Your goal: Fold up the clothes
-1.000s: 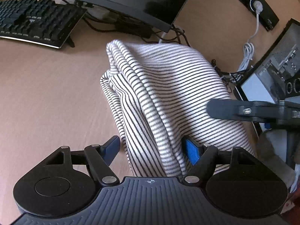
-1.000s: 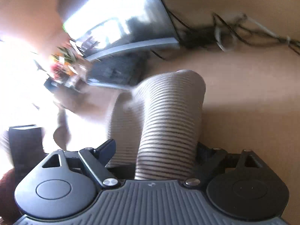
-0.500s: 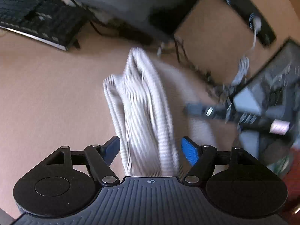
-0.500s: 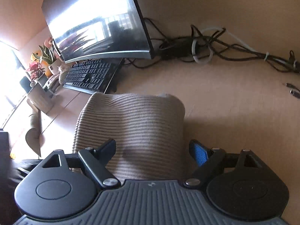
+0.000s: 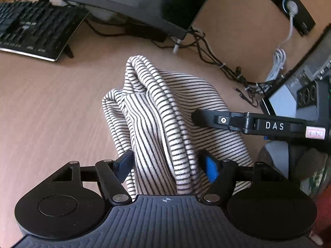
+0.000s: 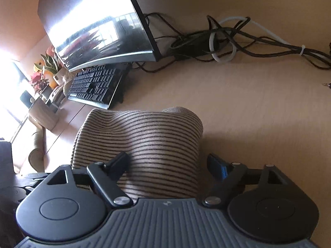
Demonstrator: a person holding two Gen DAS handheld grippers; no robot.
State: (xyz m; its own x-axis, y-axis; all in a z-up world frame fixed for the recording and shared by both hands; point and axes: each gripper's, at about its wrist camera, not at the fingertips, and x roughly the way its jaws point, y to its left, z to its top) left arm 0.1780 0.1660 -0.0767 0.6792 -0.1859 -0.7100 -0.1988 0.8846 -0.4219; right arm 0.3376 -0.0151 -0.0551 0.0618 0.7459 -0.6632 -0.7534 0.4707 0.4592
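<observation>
A black-and-white striped garment [image 5: 165, 111] lies bunched and folded on the wooden desk [image 5: 51, 107]. My left gripper [image 5: 167, 163] is open, its jaws wide on either side of the near end of the cloth. The right gripper's finger [image 5: 211, 118] shows in the left wrist view, resting over the garment's right side. In the right wrist view the garment [image 6: 149, 140] lies between the wide jaws of my right gripper [image 6: 167, 163], which is open. Whether the pads touch the cloth is unclear.
A curved monitor [image 6: 99, 24] and black keyboard [image 5: 31, 33] stand at the back of the desk. A tangle of cables [image 6: 227, 39] lies behind the garment. A computer case [image 5: 300, 91] stands at the right. Potted plants [image 6: 47, 70] sit at the far left.
Both grippers swung with the garment and have settled. The right gripper's jaws have opened wide around the cloth. The garment now rests lower on the desk.
</observation>
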